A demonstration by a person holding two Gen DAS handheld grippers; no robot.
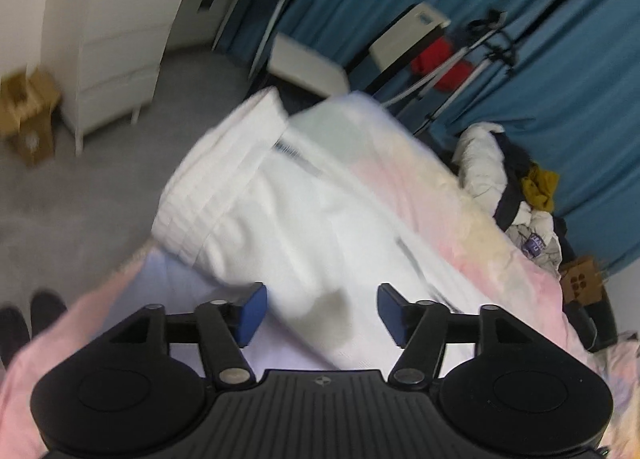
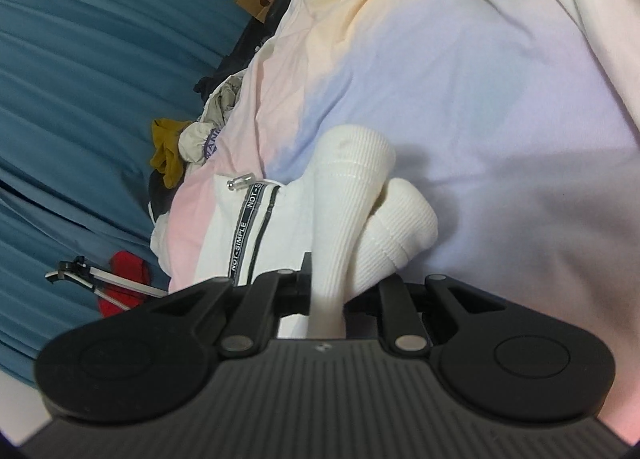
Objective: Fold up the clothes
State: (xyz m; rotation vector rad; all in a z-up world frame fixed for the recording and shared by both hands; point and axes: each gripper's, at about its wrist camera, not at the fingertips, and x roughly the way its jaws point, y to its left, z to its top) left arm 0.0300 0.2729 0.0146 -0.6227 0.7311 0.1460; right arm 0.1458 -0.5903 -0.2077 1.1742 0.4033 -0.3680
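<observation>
left wrist: blurred, shows floor, white dresser (image 1: 116, 59), blue curtain (image 1: 540, 59); white pants (image 1: 280, 199) lie on pastel bedsheet (image 1: 460, 195); left gripper (image 1: 322, 313) jaws wide apart, nothing held | right wrist: right gripper (image 2: 326, 299) jaws clamped on ribbed cuff (pants' striped side (image 2: 244, 235) readable here only)

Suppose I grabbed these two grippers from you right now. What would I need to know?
Left gripper: open, holding nothing, above the white garment.
Right gripper: shut on the ribbed cuff of that garment.
The garment lies on the pastel bedspread, bunched, striped trim showing.
Done: one cuff gripped. Left: probably grip another part with the left gripper, spread it flat, fold.
A clothes heap waits by the blue curtain.
</observation>
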